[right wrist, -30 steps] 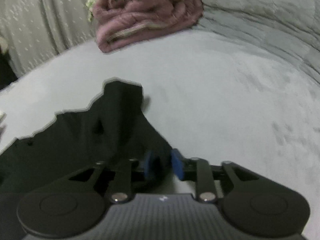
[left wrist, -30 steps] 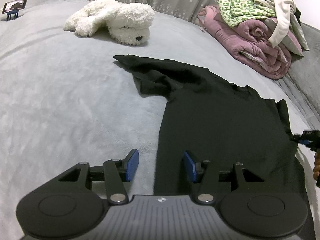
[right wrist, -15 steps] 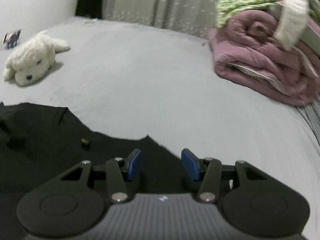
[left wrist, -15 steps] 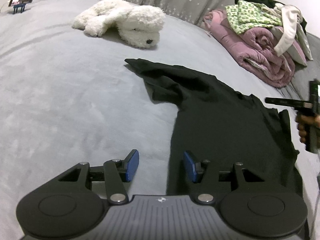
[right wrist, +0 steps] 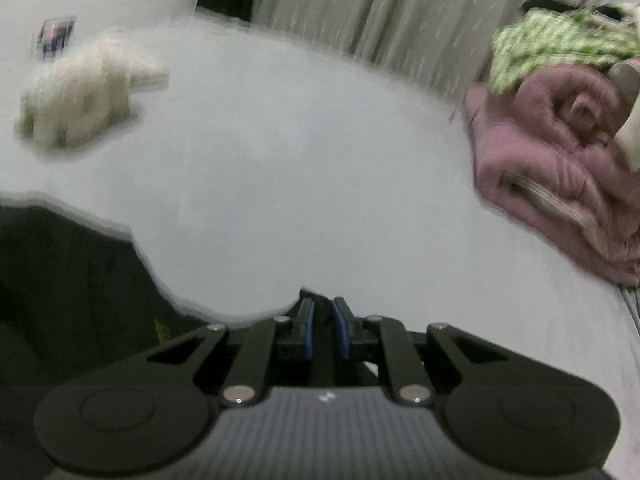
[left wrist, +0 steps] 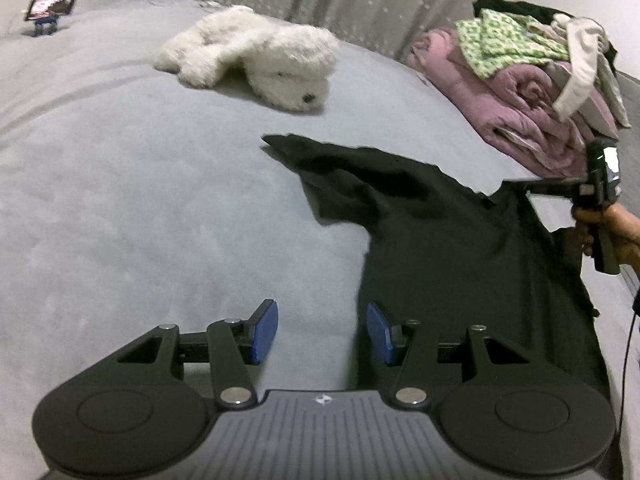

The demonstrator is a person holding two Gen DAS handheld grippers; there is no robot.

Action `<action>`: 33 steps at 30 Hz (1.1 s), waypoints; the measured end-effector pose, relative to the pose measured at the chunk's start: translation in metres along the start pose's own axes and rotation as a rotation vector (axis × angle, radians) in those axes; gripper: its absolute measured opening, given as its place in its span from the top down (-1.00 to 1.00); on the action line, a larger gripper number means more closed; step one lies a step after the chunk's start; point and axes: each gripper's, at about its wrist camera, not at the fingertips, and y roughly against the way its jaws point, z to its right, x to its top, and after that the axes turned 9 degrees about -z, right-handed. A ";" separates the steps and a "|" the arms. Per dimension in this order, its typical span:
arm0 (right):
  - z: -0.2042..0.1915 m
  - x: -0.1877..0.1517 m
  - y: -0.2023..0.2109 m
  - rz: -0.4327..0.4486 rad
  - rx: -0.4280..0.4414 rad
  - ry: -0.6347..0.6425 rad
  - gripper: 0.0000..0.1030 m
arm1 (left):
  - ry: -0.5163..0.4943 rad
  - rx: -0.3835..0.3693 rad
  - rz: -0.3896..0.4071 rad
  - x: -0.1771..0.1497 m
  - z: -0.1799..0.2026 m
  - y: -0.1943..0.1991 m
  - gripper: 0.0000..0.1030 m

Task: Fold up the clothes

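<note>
Left wrist view: The shirt point(left wrist: 460, 248), black, lies spread on the grey bed point(left wrist: 160, 200), one sleeve reaching toward the plush dog point(left wrist: 260, 60). The left gripper point(left wrist: 322, 330) points downward over the bed at the shirt's near left edge. Its jaws stand apart with nothing between them; the right-hand pad overlaps the shirt's edge in the picture, and contact cannot be confirmed. Only this view shows the right gripper point(left wrist: 516, 182) from outside: it enters from the right edge, held level by a hand point(left wrist: 612, 228) wrapped round its handle. Its tip meets the shirt's far right corner, which rises off the bed toward it. A phone point(left wrist: 50, 6) on a small stand sits at the far left. The pile point(left wrist: 528, 92) of pink and green laundry lies at the far right.

Right wrist view: This picture is blurred. Only here is the right gripper's grip visible: the jaws are closing, the blue pads nearly together, with a fold of black shirt cloth between them and protruding past the tips. The shirt's body fills the lower left. The dog, the phone and the pile also appear.
</note>
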 end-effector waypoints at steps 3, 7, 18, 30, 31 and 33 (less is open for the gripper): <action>-0.011 0.008 -0.012 -0.006 -0.027 -0.001 0.78 | 0.002 0.019 0.014 0.002 -0.003 0.001 0.07; -0.019 -0.006 -0.042 -0.088 -0.107 -0.044 0.74 | 0.010 0.028 0.016 0.004 -0.008 0.001 0.07; -0.061 0.014 0.018 -0.003 -0.003 -0.012 0.12 | 0.065 0.011 0.034 0.011 -0.016 0.009 0.07; -0.253 0.080 0.034 0.040 0.274 0.490 0.20 | 0.163 0.029 0.014 0.019 -0.043 0.017 0.07; -0.258 0.084 0.027 0.019 0.254 0.503 0.20 | 0.169 0.028 0.015 0.020 -0.046 0.018 0.07; -0.263 0.091 0.011 -0.030 0.215 0.516 0.20 | 0.193 0.024 0.013 0.022 -0.052 0.020 0.07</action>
